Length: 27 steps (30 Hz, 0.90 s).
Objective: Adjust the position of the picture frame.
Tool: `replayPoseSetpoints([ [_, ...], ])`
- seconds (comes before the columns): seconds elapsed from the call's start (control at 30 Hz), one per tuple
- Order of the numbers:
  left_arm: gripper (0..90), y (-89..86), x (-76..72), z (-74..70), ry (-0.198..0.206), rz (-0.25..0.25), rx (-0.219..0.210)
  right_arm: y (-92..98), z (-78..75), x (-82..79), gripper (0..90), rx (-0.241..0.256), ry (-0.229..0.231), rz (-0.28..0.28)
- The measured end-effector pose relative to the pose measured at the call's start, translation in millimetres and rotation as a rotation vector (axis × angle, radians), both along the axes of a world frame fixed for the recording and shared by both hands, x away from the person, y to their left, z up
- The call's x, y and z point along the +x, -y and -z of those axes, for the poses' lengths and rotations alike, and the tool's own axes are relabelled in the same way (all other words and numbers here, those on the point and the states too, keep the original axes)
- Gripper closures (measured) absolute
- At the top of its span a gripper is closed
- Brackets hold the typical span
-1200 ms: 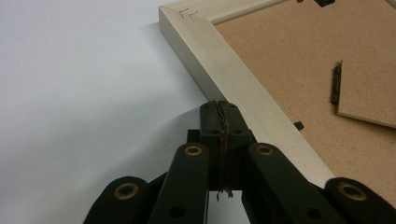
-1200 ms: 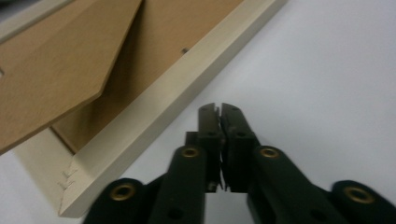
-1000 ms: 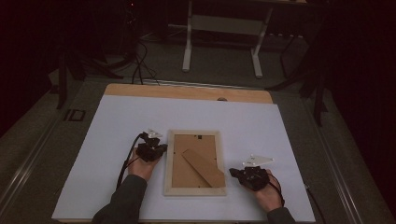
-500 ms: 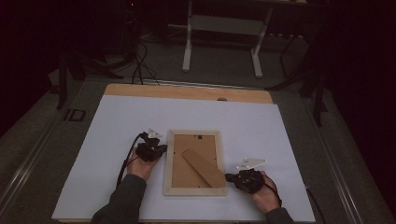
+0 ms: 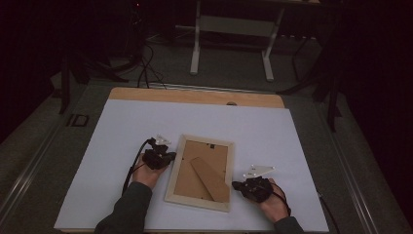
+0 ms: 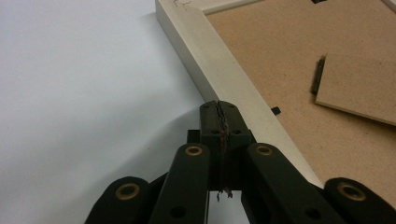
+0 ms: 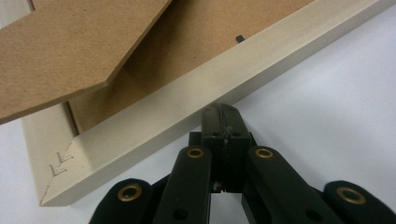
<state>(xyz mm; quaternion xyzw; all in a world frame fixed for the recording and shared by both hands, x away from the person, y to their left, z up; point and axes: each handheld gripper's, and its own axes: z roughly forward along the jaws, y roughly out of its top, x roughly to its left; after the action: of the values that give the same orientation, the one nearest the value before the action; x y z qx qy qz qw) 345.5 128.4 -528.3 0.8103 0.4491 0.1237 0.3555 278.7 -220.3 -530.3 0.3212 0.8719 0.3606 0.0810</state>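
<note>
Our fingers are pressed together on both sides, gripping nothing: the left gripper (image 6: pixel 220 114) tips touch the picture frame (image 5: pixel 171 177) on its left rail, the right gripper (image 7: pixel 220 114) tips meet its right rail near the bottom corner. The frame lies face down at the middle of the white tabletop (image 5: pixel 292 141), easel stand (image 5: pixel 210 179) up. We judge it light and stiff, glass perhaps fragile; the pale wooden rails look the safest hold. Its front is hidden, and the small backing clips are hard to make out.
</note>
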Motion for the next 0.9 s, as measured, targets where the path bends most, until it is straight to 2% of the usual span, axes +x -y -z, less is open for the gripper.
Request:
replayPoseSetpoints([
  [0.07,90.0,0.6,0.4,-1.8,0.001,0.008,0.004,-0.9,0.0,0.2,90.0,0.0,0.001,-0.001],
  [0.2,90.0,4.9,5.4,-4.9,0.009,0.023,0.051,-3.7,0.0,0.7,90.0,-0.005,0.008,-0.001],
  [0.53,90.0,1.6,18.9,-3.9,-0.005,0.019,0.031,-10.7,0.7,2.4,90.0,0.004,0.008,0.012],
  [0.6,90.0,-0.4,15.9,-4.4,-0.006,0.021,0.043,-12.3,1.2,3.3,90.0,0.011,0.006,0.023],
  [0.7,90.0,-5.2,7.9,-8.5,0.005,0.02,0.025,-13.8,0.8,4.5,90.0,0.007,0.007,0.03],
  [0.83,90.0,-13.6,-7.5,-18.3,0.03,0.005,-0.028,-13.3,0.9,5.3,90.0,0.005,0.014,0.028],
  [0.9,90.0,-15.9,-16.3,-22.0,0.044,0.009,-0.032,-12.8,0.0,6.3,90.0,-0.003,0.02,0.036],
])
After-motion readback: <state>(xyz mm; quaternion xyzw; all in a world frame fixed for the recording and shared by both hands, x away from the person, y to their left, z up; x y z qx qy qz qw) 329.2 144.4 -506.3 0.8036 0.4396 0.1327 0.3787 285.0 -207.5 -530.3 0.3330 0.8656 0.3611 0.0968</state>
